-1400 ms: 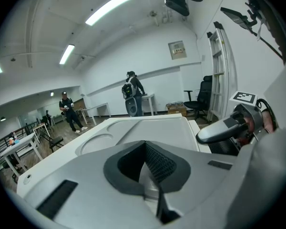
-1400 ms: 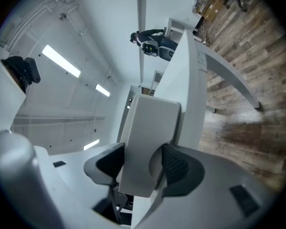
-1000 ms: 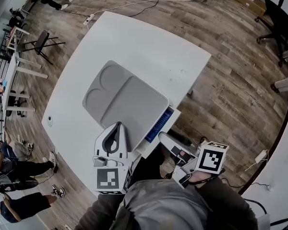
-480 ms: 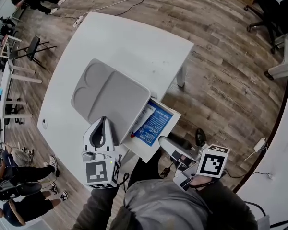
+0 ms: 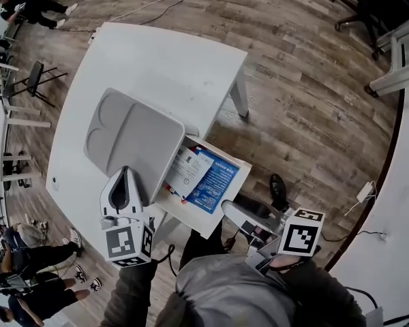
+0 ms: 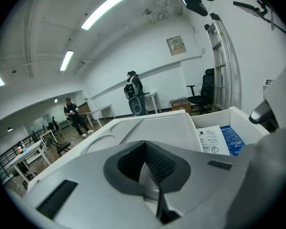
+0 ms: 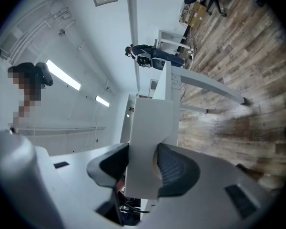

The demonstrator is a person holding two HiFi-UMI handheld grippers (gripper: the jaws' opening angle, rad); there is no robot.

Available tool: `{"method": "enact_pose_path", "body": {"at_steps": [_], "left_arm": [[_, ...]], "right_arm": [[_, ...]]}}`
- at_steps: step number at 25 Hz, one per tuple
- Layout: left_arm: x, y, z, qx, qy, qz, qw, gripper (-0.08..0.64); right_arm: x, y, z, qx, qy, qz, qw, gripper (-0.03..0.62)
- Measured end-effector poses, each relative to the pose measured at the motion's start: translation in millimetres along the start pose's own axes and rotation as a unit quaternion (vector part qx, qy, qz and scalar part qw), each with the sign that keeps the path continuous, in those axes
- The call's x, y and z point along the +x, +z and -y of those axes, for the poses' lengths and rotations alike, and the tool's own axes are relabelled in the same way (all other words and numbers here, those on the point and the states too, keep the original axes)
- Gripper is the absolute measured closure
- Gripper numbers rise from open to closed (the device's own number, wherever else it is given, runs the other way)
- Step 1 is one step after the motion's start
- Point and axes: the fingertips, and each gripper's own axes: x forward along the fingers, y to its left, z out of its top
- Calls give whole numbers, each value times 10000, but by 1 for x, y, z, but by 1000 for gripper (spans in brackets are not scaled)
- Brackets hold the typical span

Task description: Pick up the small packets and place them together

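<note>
Drawer (image 5: 243,165) now stands further out of the table's (image 5: 157,53) 5 o'clock edge than a second ago. Packets (image 5: 191,172) are exposed inside, white beside blue. Right gripper (image 5: 230,208): jaws just closing, clamped on the drawer front. Left gripper (image 5: 126,176): jaws closed, empty, at the 6 o'clock edge of the tray (image 5: 133,135). Judgement: picking can begin.

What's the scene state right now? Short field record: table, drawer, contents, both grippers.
table: white, carries a gray tray
drawer: open, sticking out from under the table
contents: white packet and blue packet, flat, side by side
left gripper: shut, empty, by the tray's near edge
right gripper: shut on the drawer's front edge
packets picked: none yet
</note>
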Motion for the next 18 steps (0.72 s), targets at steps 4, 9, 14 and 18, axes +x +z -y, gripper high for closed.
{"method": "enact_pose_path", "body": {"at_steps": [4,9,14,18], "left_arm": [[3,2,-6,31,55,-19,10000,560],[3,5,-9,93,102,-37,9999,560],[4,4,-11,150,143,-57,9998,560],[1,4,-6,160,225,-11,9996,560]], "right_arm": [[-6,1,-3,2,12,13,10000,397],[-15,-2,-4,28,4,7,10000,397],[-22,-3,-3,58,-1,6,10000,397],[-31,-4,1,56,27,6,10000,397]]}}
